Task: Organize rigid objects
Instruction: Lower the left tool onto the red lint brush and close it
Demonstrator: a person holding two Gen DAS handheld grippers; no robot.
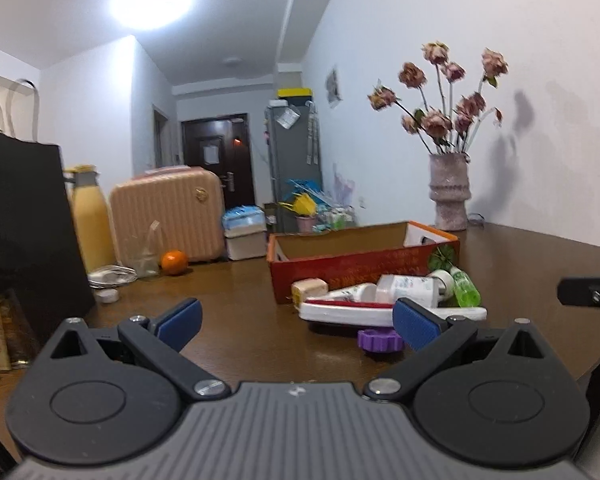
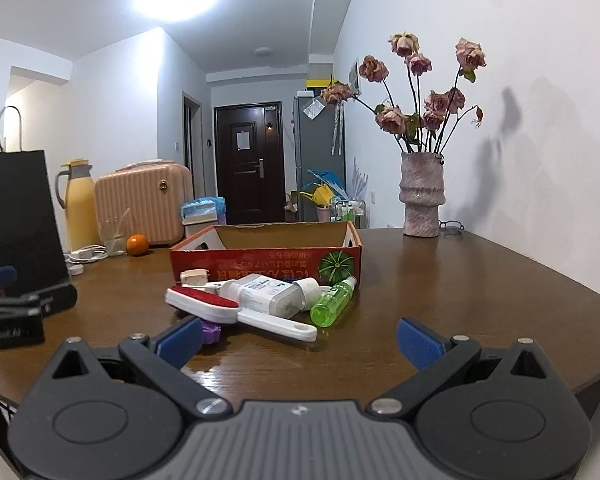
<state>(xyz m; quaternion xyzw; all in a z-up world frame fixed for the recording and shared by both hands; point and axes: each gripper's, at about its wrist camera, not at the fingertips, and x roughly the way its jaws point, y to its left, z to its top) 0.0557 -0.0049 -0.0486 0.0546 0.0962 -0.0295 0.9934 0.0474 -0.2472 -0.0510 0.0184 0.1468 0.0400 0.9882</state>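
Both grippers are held low over the brown table (image 2: 480,288) with nothing between their blue pads. The left gripper (image 1: 297,322) is seen with its fingers spread wide apart, and the right gripper (image 2: 297,338) is likewise spread wide. A heap of small rigid objects is gathered just in front of the red cardboard box (image 2: 267,256), whose top is open. In the heap a white lint brush (image 2: 235,308) with a red face is laid across a purple ridged cap (image 1: 380,340), which is partly hidden beneath it. A white pill bottle (image 2: 267,294) is laid on its side, touching the brush, and a green spray bottle (image 2: 334,300) is laid on its side just beside it, nearest the box's melon picture. A small beige block (image 1: 310,289) is set against the box front. Farther back, a vase (image 2: 422,196) of dried roses is placed near the wall, well apart from the heap, and an orange (image 2: 137,245) is seen left of the box
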